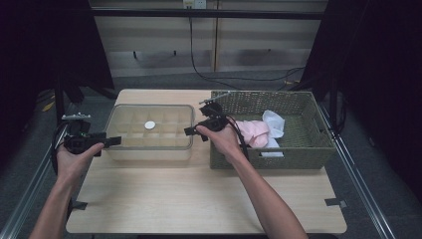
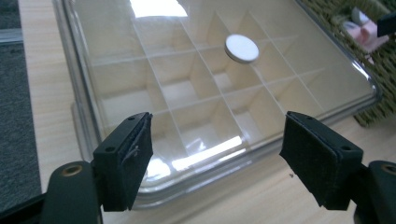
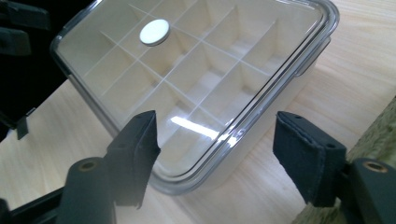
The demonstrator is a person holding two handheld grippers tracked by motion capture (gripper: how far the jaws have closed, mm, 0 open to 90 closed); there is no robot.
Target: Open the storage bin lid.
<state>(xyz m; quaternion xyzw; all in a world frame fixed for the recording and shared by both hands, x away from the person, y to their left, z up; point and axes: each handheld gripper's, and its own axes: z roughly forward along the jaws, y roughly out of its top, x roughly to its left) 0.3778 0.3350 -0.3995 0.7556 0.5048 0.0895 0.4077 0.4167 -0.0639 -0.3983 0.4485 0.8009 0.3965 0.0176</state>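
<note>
A clear lidded compartment box sits between the left gripper and right gripper, both spread wide and empty. It looks rigid, light and slick, probably best gripped at the lid's rim.

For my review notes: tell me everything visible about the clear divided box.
The clear divided box is a transparent, round-cornered plastic container with its clear lid on, a white round disc at the lid's centre. Pale dividers form a grid of compartments that look empty. It sits flat on the wooden table, left of the woven basket. Neither gripper touches it.
</note>
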